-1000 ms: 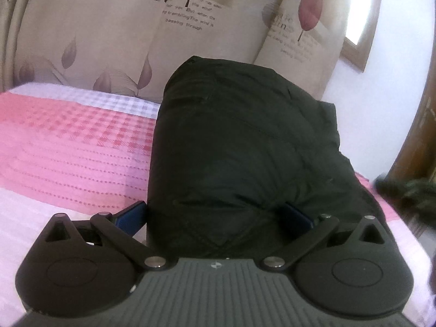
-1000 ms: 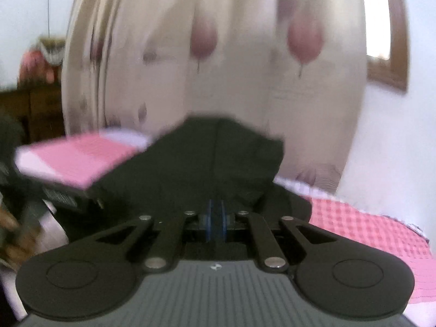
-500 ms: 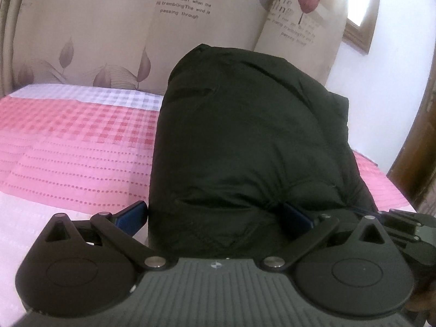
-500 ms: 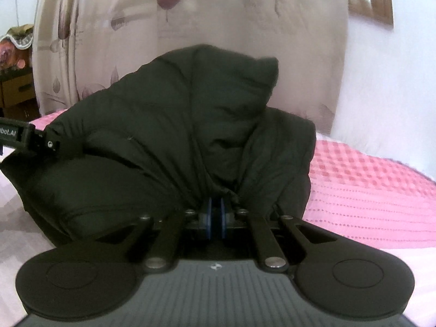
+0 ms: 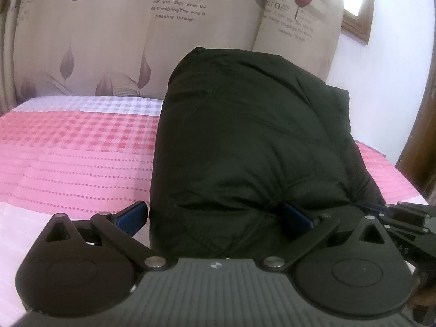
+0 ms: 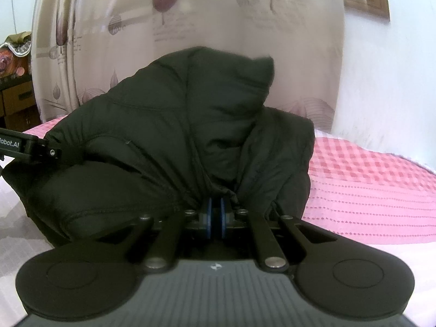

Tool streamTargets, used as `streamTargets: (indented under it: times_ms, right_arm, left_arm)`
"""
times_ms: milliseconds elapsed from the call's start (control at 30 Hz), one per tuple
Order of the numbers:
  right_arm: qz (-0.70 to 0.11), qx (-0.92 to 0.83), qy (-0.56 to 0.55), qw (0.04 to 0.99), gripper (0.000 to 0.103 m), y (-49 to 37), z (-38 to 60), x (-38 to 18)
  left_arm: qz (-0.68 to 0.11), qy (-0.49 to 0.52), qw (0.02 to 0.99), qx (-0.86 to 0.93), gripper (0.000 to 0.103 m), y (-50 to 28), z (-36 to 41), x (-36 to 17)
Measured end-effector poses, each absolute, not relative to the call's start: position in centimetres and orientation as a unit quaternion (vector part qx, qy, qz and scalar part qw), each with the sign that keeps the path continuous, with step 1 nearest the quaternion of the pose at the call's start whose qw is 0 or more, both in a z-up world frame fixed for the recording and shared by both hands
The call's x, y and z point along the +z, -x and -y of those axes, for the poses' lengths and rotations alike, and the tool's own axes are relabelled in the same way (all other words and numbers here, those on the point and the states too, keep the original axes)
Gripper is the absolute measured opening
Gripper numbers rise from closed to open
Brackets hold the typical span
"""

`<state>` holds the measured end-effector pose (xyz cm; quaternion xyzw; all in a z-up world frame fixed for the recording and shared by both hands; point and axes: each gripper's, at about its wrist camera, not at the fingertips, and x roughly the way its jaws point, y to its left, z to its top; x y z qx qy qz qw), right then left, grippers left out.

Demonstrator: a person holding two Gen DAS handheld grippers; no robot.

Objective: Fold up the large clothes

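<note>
Pink checked bedspread (image 5: 68, 150) fills the bed, and on it lies the dark puffy jacket (image 5: 245, 141), folded into a thick bundle. Right gripper (image 6: 215, 212): jaws pinched together on a gathered fold at the bundle's near edge. Left gripper (image 5: 215, 218): jaws spread wide around the bundle's near end, one blue pad sunk into it. Behind hangs a leaf-print curtain (image 5: 122, 41).

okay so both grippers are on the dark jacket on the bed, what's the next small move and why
Probably open the right gripper and draw it back. The dark jacket already lies as a folded bundle on the pink bedspread, and the right jaws are pinched on a gathered bit of its near edge, puckering it. The left gripper stands wide around the jacket's near end.
</note>
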<state>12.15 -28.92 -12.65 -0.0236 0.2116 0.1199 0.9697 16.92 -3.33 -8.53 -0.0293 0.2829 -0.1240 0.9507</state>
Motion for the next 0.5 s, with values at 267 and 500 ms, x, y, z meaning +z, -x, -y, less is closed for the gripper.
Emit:
streamTargets:
  times_ms: [267,500]
  right_arm:
    - [-0.209,0.114,0.027,0.971,0.006,-11.99,28.81,-12.7]
    - [-0.209,0.113,0.025,0.971,0.006,-12.05,28.8,-12.7]
  left_arm:
    - [-0.281,0.015,0.951,-0.128,0.103,-17.03,3.38,-8.36]
    - [-0.283,0.006,0.95,-0.132,0.103,-17.2,3.46,-8.29]
